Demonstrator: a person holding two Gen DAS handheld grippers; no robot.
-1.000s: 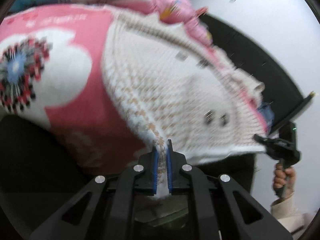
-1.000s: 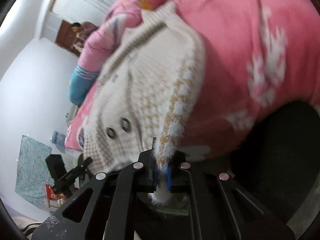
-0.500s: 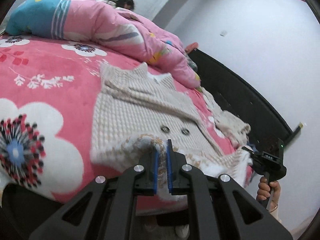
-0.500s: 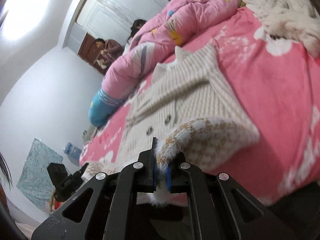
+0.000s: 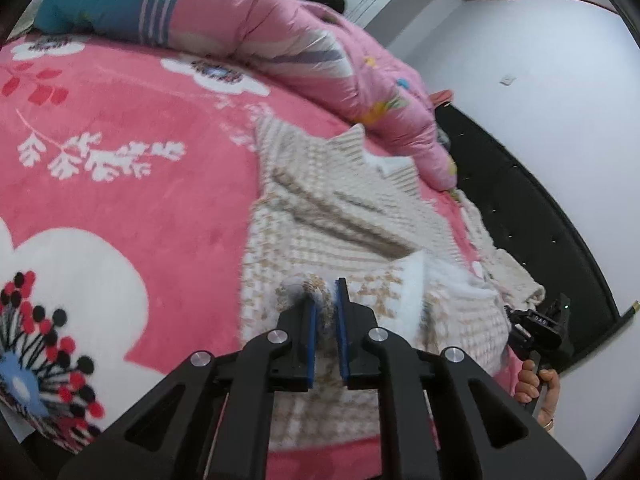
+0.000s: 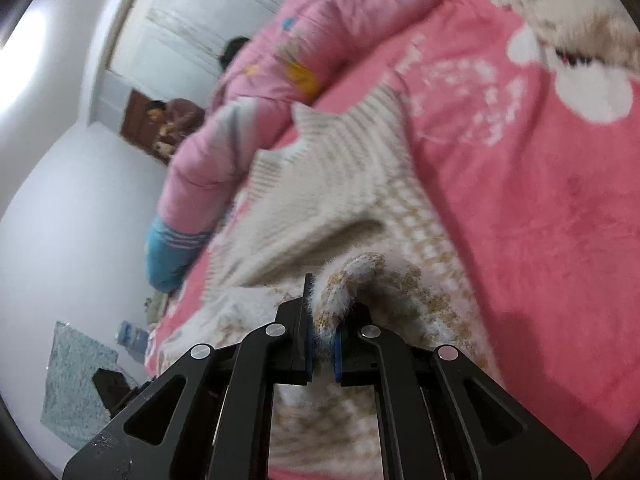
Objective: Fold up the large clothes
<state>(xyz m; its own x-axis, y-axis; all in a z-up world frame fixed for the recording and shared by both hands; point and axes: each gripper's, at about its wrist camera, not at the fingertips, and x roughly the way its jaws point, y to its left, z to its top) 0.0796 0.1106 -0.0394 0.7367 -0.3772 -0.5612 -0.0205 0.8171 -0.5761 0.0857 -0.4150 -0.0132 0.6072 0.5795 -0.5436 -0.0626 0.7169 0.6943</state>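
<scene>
Here, in the left wrist view, my left tongs [image 5: 325, 304] are clenched on a fuzzy edge of the cream knitted sweater [image 5: 344, 224], a fold of its white-and-tan hem pinched between the blue pads. The sweater lies on the pink flowered blanket [image 5: 132, 200], its collar pointing away from me toward the rolled pink quilt [image 5: 288, 40] at the far side of the bed. The near hem is turned up onto the body of the garment, showing a paler inner face just right of my tongs. At the right edge, my right hand [image 5: 538, 384] grips the handle of the other tool, beside the dark bed frame [image 5: 540, 216]. A second pale knitted piece [image 5: 508, 268] lies crumpled at the blanket's right edge.

In the right wrist view, my right tongs [image 6: 322, 320] are likewise clenched on the sweater [image 6: 332, 184], with a tufted bit of hem bulging up from between the blue pads. The sweater spreads from the tongs toward the quilt [image 6: 320, 40]; the blanket [image 6: 540, 200] fills the right of the picture. Beyond the bed stand a white door [image 6: 180, 20] and a teal rug [image 6: 76, 384] on the floor at lower left. The picture is somewhat blurred.
</scene>
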